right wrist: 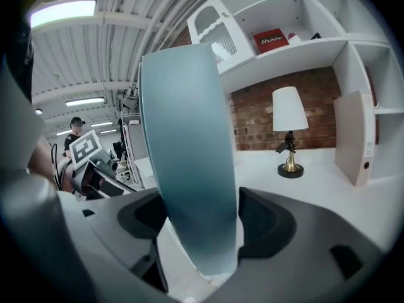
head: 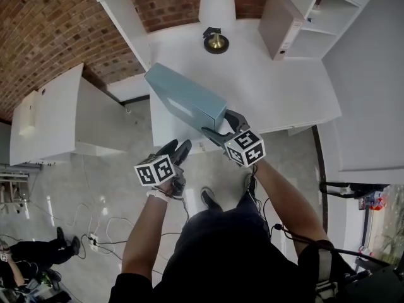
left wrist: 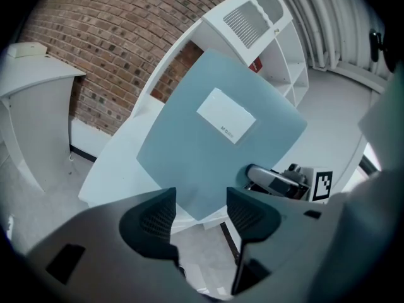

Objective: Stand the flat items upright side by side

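A pale blue binder (head: 186,96) with a white label (left wrist: 226,115) hangs tilted over the front left corner of the white table (head: 284,87). My right gripper (head: 222,126) is shut on its lower end, and the spine (right wrist: 189,169) rises straight up between the two pads. The left gripper (head: 177,149) stands open and empty below the table's front edge, just left of the binder's lower corner (left wrist: 201,216). A beige binder (head: 281,24) stands upright at the back right of the table, against the shelf unit.
A lamp (head: 216,11) with a white shade and brass foot stands at the back middle of the table. The white shelf unit (head: 322,17) fills the back right, with a red box (right wrist: 271,40) on an upper shelf. Another white desk (head: 50,112) is at the left; cables (head: 95,232) lie on the floor.
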`<state>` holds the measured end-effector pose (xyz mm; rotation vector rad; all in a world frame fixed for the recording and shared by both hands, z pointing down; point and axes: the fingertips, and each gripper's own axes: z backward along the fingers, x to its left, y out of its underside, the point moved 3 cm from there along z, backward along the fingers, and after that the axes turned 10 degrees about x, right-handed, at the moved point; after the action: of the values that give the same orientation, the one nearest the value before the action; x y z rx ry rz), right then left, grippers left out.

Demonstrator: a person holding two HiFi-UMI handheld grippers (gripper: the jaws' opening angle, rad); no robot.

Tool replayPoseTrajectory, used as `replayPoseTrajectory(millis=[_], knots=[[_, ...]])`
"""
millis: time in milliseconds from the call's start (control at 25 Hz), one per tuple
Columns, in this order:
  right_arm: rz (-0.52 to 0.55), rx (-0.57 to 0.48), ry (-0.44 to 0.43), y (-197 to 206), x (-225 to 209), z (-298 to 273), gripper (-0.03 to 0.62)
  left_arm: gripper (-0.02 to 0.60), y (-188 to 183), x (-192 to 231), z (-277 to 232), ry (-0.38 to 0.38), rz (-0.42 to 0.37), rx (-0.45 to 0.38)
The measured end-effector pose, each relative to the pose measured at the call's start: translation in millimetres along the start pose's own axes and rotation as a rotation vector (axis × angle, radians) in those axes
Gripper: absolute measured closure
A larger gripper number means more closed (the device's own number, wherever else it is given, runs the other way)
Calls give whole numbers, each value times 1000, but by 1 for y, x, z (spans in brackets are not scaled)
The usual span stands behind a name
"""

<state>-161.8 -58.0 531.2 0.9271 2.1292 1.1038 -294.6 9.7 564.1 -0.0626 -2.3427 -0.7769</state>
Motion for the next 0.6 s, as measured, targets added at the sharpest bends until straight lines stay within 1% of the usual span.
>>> replayPoseTrajectory(millis=[40,80,280,400,600], knots=[[19,1,14,-1,0,0,276,333,0,0,0,3,3,-2],[35,3,28,-1,0,0,292,333,-1,0,1,6,2,-2],[41,4,88,-3,-6,12,307,333,-10,-1,2,37,-9,-2],[4,9,161,-2,-22,29,310,333,-15,-3,-1,63,-14,1],[-119,10,338,8,-65,72,312,333,-23,-20,-11,125,-49,24]])
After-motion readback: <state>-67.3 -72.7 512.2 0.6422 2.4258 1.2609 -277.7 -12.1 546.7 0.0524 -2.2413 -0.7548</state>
